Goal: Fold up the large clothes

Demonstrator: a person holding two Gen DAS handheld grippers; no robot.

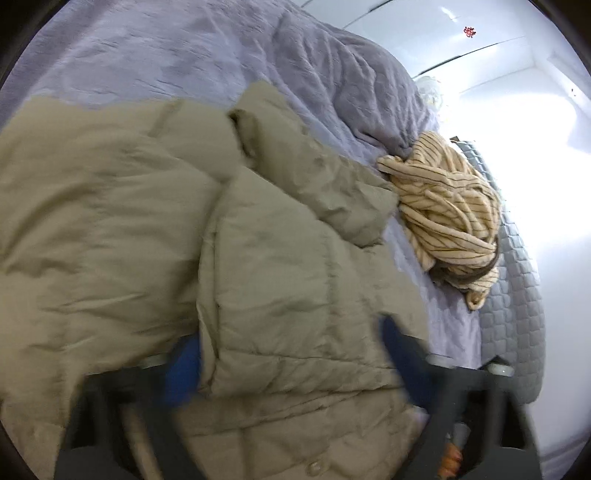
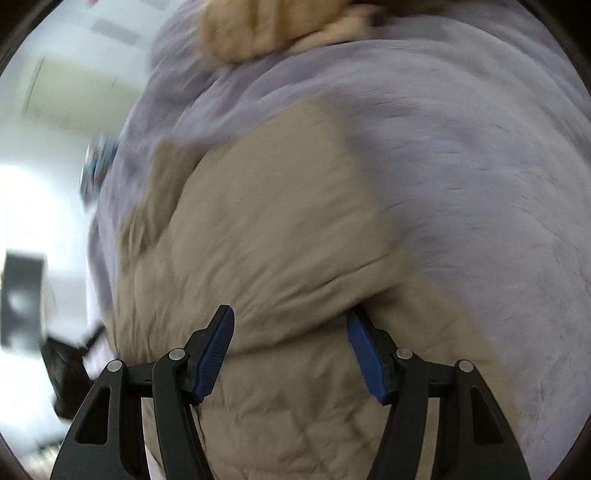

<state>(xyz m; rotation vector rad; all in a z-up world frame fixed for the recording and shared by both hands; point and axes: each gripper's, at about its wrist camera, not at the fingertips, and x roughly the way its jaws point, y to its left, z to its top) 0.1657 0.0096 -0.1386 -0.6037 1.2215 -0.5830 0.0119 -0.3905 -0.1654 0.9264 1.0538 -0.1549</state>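
Note:
A large beige quilted puffer jacket [image 1: 155, 229] lies spread on a lavender bed cover [image 1: 166, 48]. One sleeve [image 1: 325, 177] is folded across it. My left gripper [image 1: 291, 347] stands wide open, its blue pads on either side of a raised fold of the jacket. In the right wrist view the same jacket [image 2: 266, 206] fills the middle. My right gripper [image 2: 290, 321] is open just above the jacket, a puffy fold bulging between its blue fingers [image 2: 216, 350]. Both views are blurred by motion.
A crumpled cream striped garment [image 1: 447, 206] lies at the bed's right edge, and shows at the top of the right wrist view [image 2: 251, 29]. A bunched lavender blanket [image 1: 354, 81] lies behind it. A grey quilted mattress edge [image 1: 517, 295] borders the bed. Dark furniture [image 2: 22, 299] stands beside the bed.

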